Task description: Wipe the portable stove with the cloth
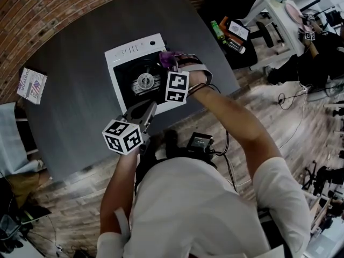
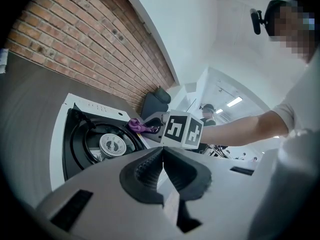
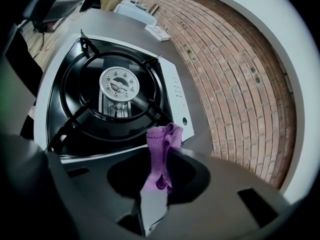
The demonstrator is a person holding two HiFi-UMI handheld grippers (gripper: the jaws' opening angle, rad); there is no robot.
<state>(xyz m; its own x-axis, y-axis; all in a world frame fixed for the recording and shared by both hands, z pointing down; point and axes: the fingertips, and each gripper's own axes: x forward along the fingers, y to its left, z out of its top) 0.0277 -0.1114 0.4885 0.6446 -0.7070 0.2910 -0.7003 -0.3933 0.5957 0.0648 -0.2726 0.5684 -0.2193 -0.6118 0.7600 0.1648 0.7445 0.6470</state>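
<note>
Right gripper [image 3: 159, 159] fingers are clamping the purple cloth [image 3: 162, 139] over the portable stove [image 3: 176, 91] corner on the worktop [image 1: 80, 106]. Left gripper [image 2: 162, 159] fingers are pressing together, empty, hanging near the stove.

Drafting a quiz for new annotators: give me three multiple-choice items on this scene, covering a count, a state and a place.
1. How many burners has the white portable stove on the dark grey table? A. one B. two C. four
2. The fingers of the left gripper are: A. wide apart B. half open C. shut, empty
3. Where is the purple cloth? A. flat on the table B. in the left gripper C. in the right gripper
Key: 1 A, a single round silver burner shows; 2 C, the pads meet with nothing between; 3 C, its fingers pinch the cloth.
</note>
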